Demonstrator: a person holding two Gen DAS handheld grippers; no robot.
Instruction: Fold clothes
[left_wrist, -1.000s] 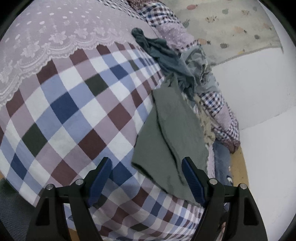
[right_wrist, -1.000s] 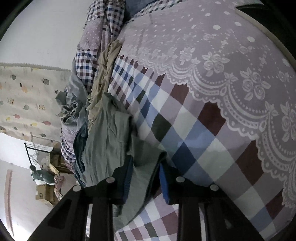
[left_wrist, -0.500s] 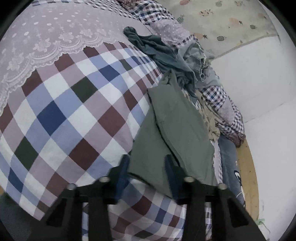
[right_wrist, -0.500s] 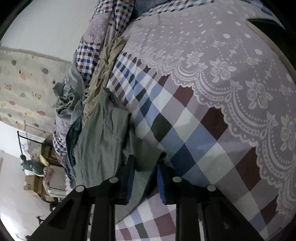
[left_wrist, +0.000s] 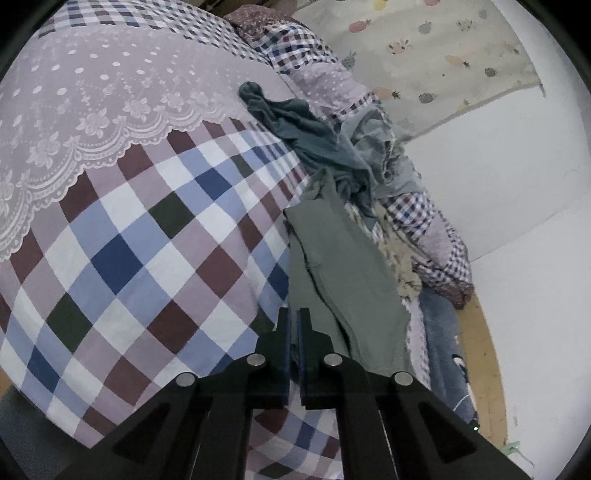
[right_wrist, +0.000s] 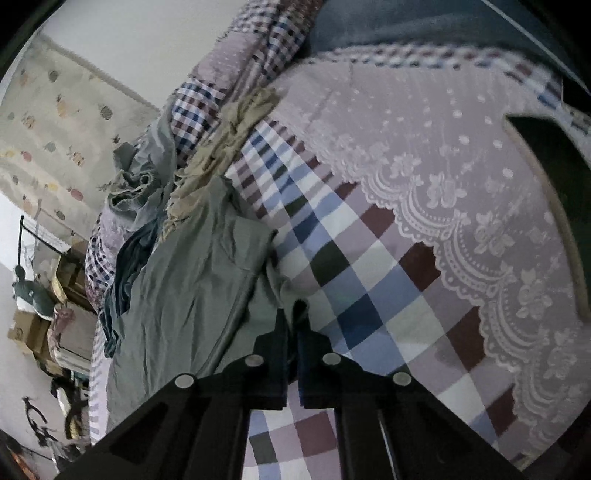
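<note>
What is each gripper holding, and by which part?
Both the left gripper and the right gripper are shut on the grey-green garment, each pinching its near edge on the checked bedspread.

A checked bedspread (left_wrist: 140, 258) in blue, maroon and white covers the bed, with a lilac lace panel (left_wrist: 92, 110) over its far part. Beyond the bed's edge hangs a fruit-print cloth (left_wrist: 443, 55); cardboard boxes (right_wrist: 26, 332) are stacked nearby.
</note>
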